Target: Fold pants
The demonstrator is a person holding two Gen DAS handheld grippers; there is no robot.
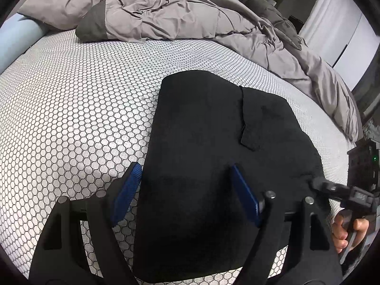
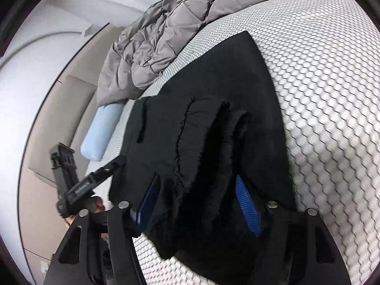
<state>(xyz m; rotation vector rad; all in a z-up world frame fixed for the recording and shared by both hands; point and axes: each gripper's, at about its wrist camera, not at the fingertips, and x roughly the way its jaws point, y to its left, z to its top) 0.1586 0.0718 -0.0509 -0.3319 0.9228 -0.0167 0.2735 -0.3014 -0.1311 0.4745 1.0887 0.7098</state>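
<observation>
The left gripper is hovering with its blue pads spread wide, gripping nothing; one pad is sitting over the black pants, the other over the bare mattress just beside the left edge of the cloth. The right gripper is standing with its jaws parted around a raised, bunched fold of the pants, its pads not pressing on the cloth. The pants are lying folded flat in a dark block on the honeycomb-patterned mattress, near its front edge. A hand is gripping the right gripper's handle at the mattress's right edge. A rumpled grey comforter is lying heaped along the far edge, and a pale blue bolster is resting at the far left corner.
</observation>
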